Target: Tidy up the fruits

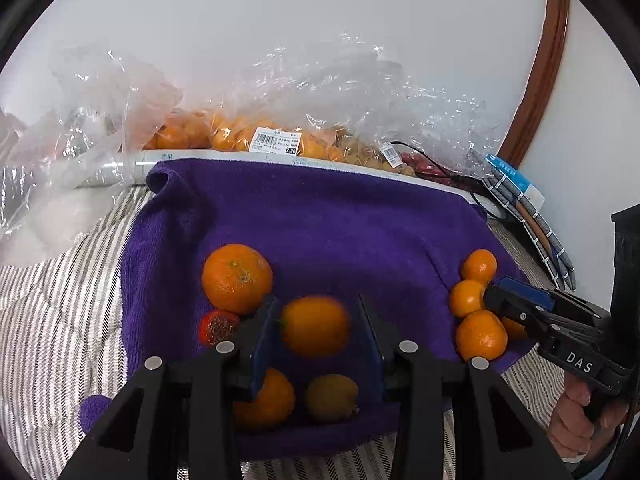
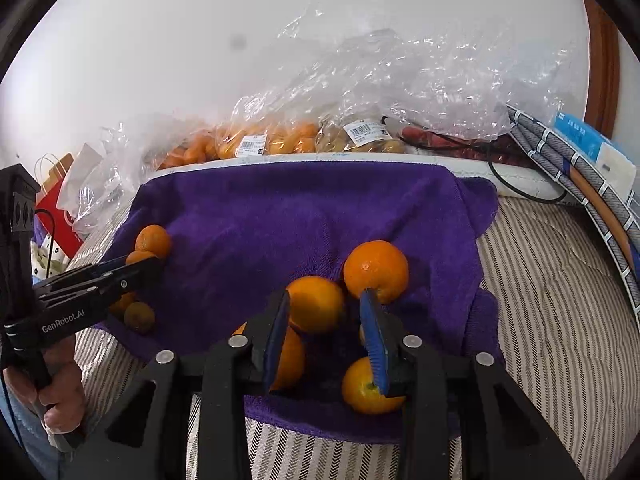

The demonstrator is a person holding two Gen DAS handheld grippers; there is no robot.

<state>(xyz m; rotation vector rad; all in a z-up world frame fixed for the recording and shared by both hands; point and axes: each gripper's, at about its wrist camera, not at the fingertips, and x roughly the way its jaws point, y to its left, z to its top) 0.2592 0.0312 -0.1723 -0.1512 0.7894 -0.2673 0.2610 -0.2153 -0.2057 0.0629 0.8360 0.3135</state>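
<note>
A purple towel (image 1: 320,220) (image 2: 300,208) carries loose fruit. In the left wrist view my left gripper (image 1: 318,320) stands open around a blurred orange (image 1: 316,326), with a sliver of towel showing at the right pad. A large orange (image 1: 236,278), a red fruit (image 1: 218,326), another orange (image 1: 268,400) and a brownish fruit (image 1: 332,398) lie around it. In the right wrist view my right gripper (image 2: 326,320) is open, with an orange (image 2: 316,304) at its tips and a gap at the right pad. Oranges (image 2: 376,270) (image 2: 368,386) lie close by.
Clear plastic bags of oranges (image 1: 240,136) (image 2: 260,140) line the back wall on a white box. Striped bedding (image 1: 60,320) (image 2: 540,320) surrounds the towel. A black cable (image 2: 520,192), a blue-white box (image 2: 592,148) and a red paper bag (image 2: 56,208) sit at the sides.
</note>
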